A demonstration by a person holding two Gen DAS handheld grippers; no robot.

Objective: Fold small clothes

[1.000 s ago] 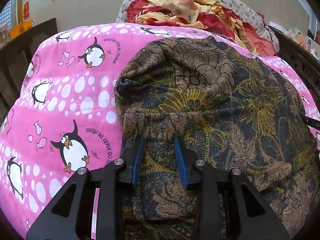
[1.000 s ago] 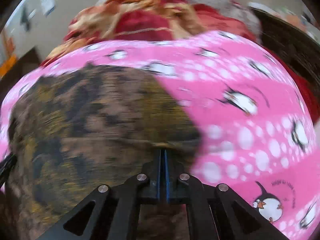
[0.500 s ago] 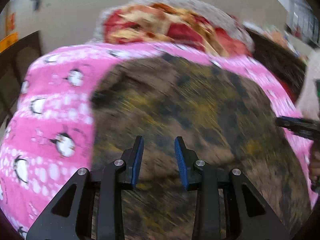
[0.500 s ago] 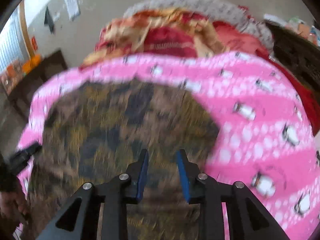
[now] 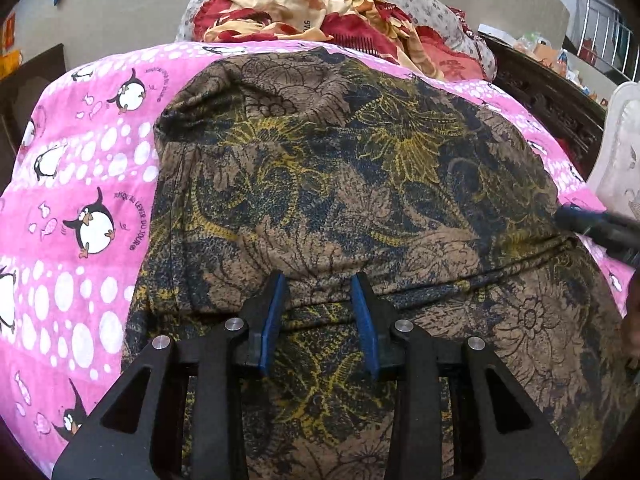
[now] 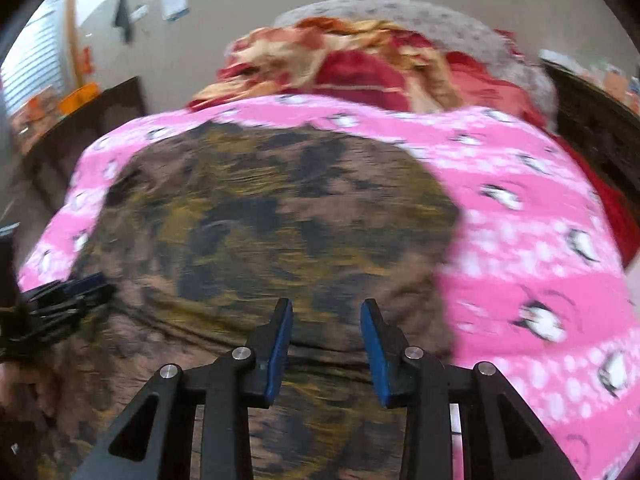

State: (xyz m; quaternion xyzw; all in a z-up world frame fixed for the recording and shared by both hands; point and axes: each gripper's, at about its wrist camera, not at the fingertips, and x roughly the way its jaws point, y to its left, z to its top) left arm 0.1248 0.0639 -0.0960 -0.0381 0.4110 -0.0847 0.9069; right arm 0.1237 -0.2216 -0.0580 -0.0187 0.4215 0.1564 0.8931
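Note:
A brown garment with a dark blue and yellow floral print [image 5: 360, 184] lies folded on a pink penguin-print blanket [image 5: 80, 184]. A fold edge runs across it just ahead of both grippers. My left gripper [image 5: 320, 304] is open and empty above the garment's near part. My right gripper [image 6: 326, 332] is open and empty above the same garment [image 6: 260, 232], which is blurred in the right wrist view. The right gripper shows at the right edge of the left wrist view [image 5: 600, 228]. The left gripper shows at the left edge of the right wrist view [image 6: 60, 300].
A heap of red and cream bedding [image 5: 312, 12] lies on a grey floral pillow [image 5: 432, 8] at the far end of the bed. Dark wooden furniture [image 5: 548, 96] stands to the right, another dark piece [image 6: 92, 120] to the left. The pink blanket [image 6: 540, 260] stretches right of the garment.
My right gripper let go of the garment's edge and opened, then drew back. Both grippers lifted away a little. The garment now lies flat with its fold laid down.

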